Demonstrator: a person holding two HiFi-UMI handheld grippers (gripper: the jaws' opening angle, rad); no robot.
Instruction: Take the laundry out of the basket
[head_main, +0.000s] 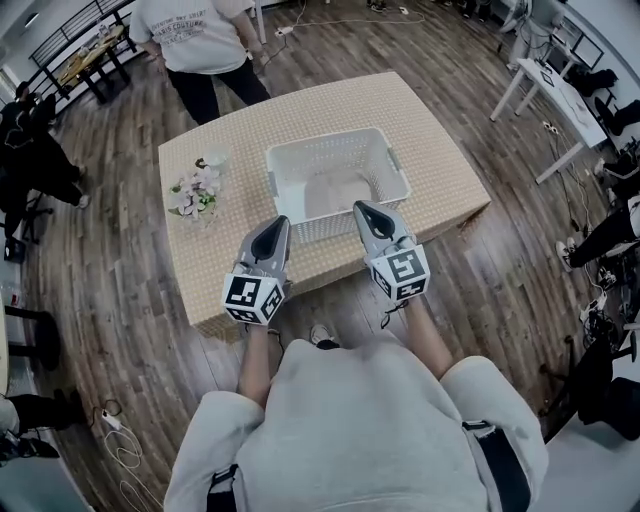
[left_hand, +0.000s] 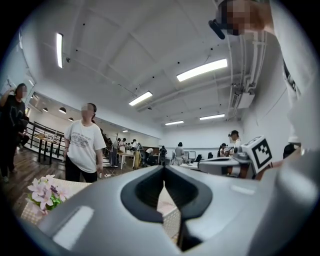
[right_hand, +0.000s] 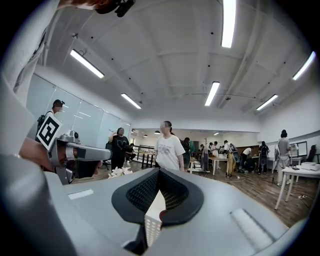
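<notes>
The left hand-held gripper (head_main: 279, 222) and right hand-held gripper (head_main: 362, 208) (smooth grey shells) hang closed and empty over the table's (head_main: 440, 165) near edge, facing the white perforated basket (head_main: 385, 150) mid-table, pale laundry (head_main: 335, 192) inside.

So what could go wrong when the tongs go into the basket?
Both the left tongs and right tongs are shut, so they might just shove the basket instead of grabbing the pale laundry lying low inside. The flowers stand close to the basket's left, so the left tongs could knock them over.
</notes>
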